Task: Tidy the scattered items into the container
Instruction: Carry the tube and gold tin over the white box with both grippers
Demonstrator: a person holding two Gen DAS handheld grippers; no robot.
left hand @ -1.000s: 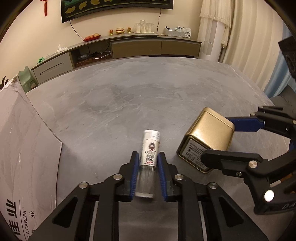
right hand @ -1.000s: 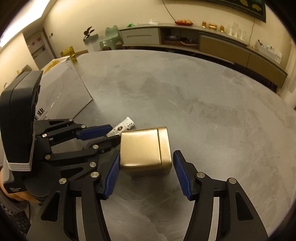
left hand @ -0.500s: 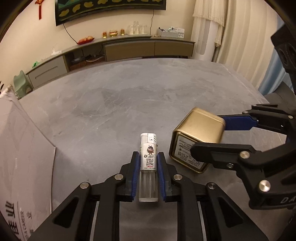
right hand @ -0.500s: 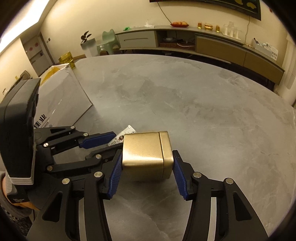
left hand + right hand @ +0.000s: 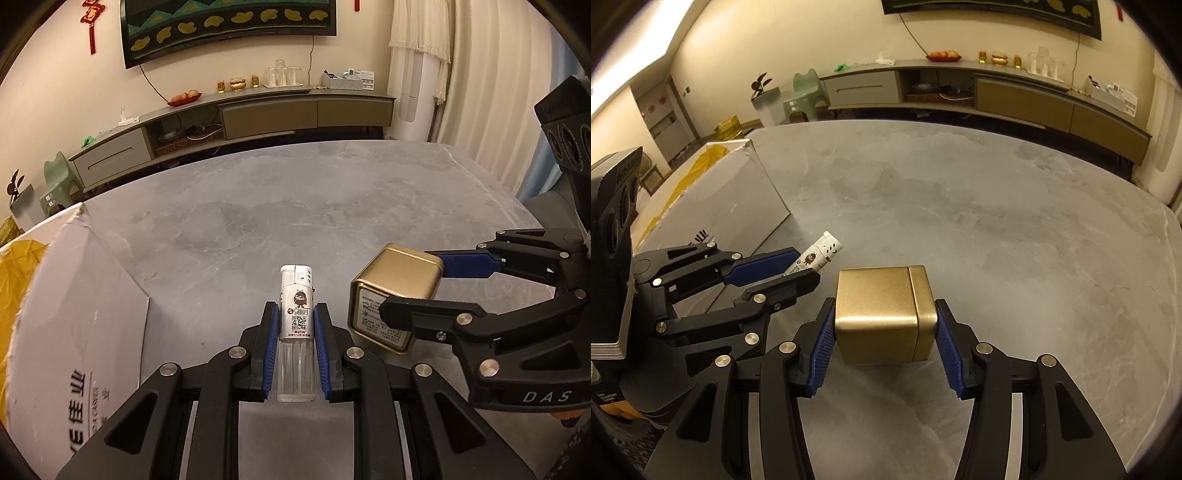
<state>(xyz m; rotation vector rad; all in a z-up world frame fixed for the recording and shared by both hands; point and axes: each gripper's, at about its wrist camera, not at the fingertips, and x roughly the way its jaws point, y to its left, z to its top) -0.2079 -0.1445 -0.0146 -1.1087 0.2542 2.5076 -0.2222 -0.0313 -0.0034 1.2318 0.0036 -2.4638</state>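
Mid-carry, by the look of it: both items gripped and apparently lifted off the table (image 5: 332, 192), neither yet in the box (image 5: 74, 314).

Left gripper (image 5: 295, 328) clamped on the lighter (image 5: 297, 314), blue pads (image 5: 271, 347) pressed against its two sides, white printed half pointing toward 12 o'clock, clear tank toward 6. Right gripper (image 5: 884, 332) closed on the gold tin (image 5: 882, 314), pads flat on opposite walls, lid end toward 3 o'clock in the right wrist view. In the left wrist view, tin (image 5: 397, 295) seen at 3 o'clock of the lighter, just beside it, labelled base facing the camera. Whether tin and lighter were fully clear of the tabletop: likely, but not certain from these views.

Box at 9 o'clock of the left gripper, its white printed wall near, open top showing a yellow liner (image 5: 690, 177). From the right wrist view, box (image 5: 731, 199) at 10 o'clock, beyond the left gripper (image 5: 798, 267).

Next move, as judged: swing left over the box wall, high enough to clear the rim, then release above the liner. Lighter first, being nearer; tin to follow, since the left gripper stood between tin and box. Main risk: the two grippers knocking together, close as they were, or the smooth tin slipping between the pads.

Rest of the table bare. Beyond it at 12 o'clock, a long sideboard (image 5: 236, 110) with glasses and a fruit dish; curtains (image 5: 491, 92) at 2 o'clock; a green stool (image 5: 805, 92). Nothing else in the path.
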